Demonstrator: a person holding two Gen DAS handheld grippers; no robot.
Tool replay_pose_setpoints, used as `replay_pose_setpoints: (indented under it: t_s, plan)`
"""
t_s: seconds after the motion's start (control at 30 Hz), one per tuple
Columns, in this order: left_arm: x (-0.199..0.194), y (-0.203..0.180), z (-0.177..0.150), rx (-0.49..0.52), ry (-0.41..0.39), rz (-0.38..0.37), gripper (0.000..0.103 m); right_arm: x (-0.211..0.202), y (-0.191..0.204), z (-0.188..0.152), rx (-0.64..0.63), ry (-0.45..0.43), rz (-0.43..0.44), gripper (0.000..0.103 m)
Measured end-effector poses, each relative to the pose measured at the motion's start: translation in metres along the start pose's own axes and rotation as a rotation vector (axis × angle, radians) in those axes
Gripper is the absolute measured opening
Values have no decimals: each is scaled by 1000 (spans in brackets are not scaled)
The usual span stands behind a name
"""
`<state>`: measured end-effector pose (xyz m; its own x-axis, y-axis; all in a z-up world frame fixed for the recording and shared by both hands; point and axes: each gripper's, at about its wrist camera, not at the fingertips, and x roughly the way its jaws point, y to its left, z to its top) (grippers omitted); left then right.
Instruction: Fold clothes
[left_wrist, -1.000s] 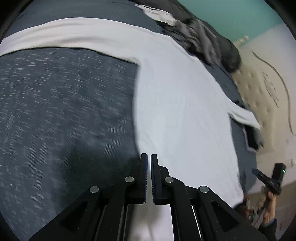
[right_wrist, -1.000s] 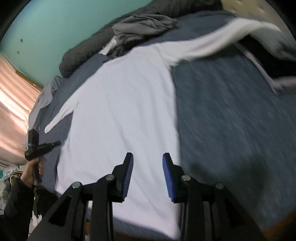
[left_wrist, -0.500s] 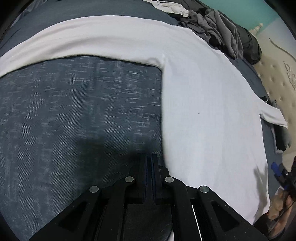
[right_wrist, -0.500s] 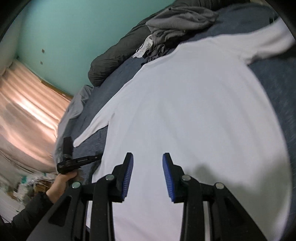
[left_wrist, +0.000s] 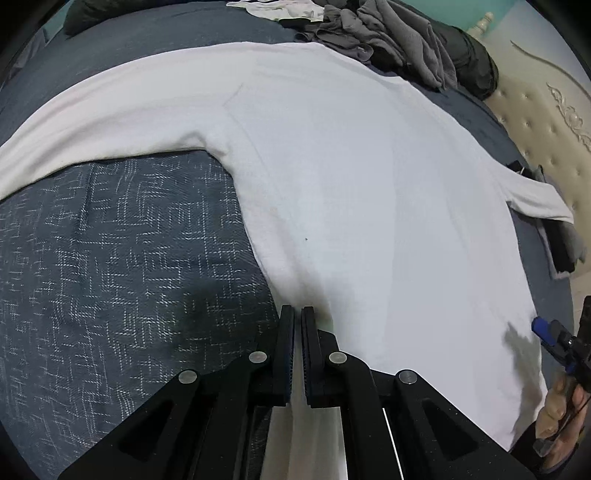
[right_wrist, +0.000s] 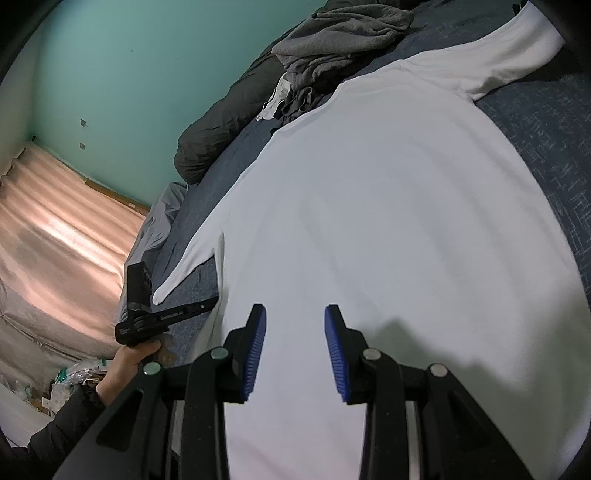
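— Where do we have the white long-sleeved knit shirt (left_wrist: 351, 192)?

— Flat on the dark blue patterned bedspread (left_wrist: 122, 258), hem near us, collar far toward the heap of grey clothes (left_wrist: 388, 40), sleeves stretched out left and right.

— Our grippers?

— Left gripper (left_wrist: 297, 314) clenched at the shirt's left side edge, whether pinching cloth we cannot tell; right gripper (right_wrist: 294, 314) released above the hem. Bare bedspread flanks both sides.
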<state>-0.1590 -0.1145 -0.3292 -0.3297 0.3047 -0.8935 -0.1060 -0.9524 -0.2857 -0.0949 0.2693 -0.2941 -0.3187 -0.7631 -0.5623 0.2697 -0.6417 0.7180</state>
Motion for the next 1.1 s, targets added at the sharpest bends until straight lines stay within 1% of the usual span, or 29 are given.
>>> replay_pose_setpoints:
  t_s: [0.07,0.13,0.17,0.2,0.27,0.37,0.5,0.63,0.7,0.8,0.93,0.97,1.03,1.1]
  plan:
    - [-5,1,0,-8,-8,-3,4,1,0,-1,2,4,5,33]
    - [-12,6,1,-17,-20,1,8,2,0,-1,4,7,9,33]
    - [-14,9,2,-27,-26,2,18,3,0,-1,6,9,11,33]
    - [-16,13,3,-43,-32,1,25,4,0,-1,6,9,11,33]
    - [-17,22,6,-71,-43,-2,26,5,0,-2,6,12,11,33]
    - [-15,32,19,-120,-64,-32,26,6,0,-3,4,15,10,33]
    - [-8,31,33,-146,-87,-50,26,7,-2,-2,6,16,9,33]
    - [6,27,41,-133,-72,-59,24,8,-4,-1,10,16,8,33]
    - [8,29,39,-135,-69,-70,7,8,-4,-2,11,16,9,33]
    - [21,12,52,-130,-77,-71,4,7,-4,-1,9,15,12,33]
    - [-6,22,46,-114,-117,-40,4,7,-6,-1,12,12,15,33]
    - [-12,25,46,-115,-125,-25,2,7,-6,-2,13,12,15,33]
    - [-23,34,45,-131,-136,3,2,7,-6,-2,13,12,15,33]
    - [-26,43,45,-152,-134,22,2,7,-5,-3,12,13,17,33]
